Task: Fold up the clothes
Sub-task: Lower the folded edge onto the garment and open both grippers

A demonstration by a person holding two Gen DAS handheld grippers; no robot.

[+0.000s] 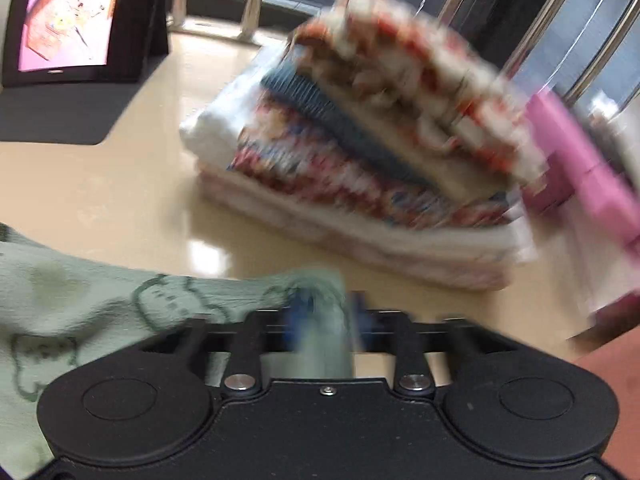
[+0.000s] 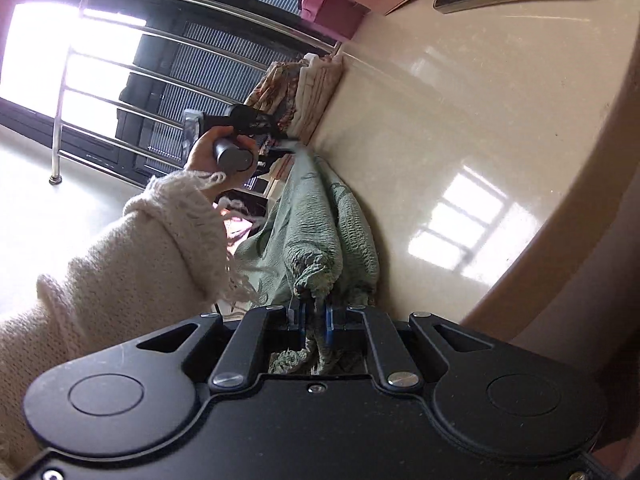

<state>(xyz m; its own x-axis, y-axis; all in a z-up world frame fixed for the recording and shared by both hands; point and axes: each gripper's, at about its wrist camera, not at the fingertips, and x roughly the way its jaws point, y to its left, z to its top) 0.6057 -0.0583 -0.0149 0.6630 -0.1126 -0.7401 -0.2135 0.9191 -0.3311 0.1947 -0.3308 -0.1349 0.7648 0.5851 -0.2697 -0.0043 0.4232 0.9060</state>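
**Both grippers clamped on a green cloth stretched above a beige table**

No brand, label or legible writing appears in either view.

Right wrist view, near: the right gripper has its blue-padded fingers closed on a bunched edge of the green cloth; the gathered fabric passes between the jaws and a tuft shows behind them. The view is rolled, so the table stands upright at the right of the picture. From the jaws the cloth runs in crinkled folds away to the left gripper, which holds its far end. A hand wraps the grey handle of that gripper, the wrist covered by a cream knitted sleeve.

Left wrist view, near: the left gripper is blurred, its fingers drawn together on a corner of the cloth, which spreads away to the left, printed with dark outline figures. Farther on, a stack of folded clothes rests on the table, floral pieces on top. Beyond it, a dark screen shows a pink picture at far left.
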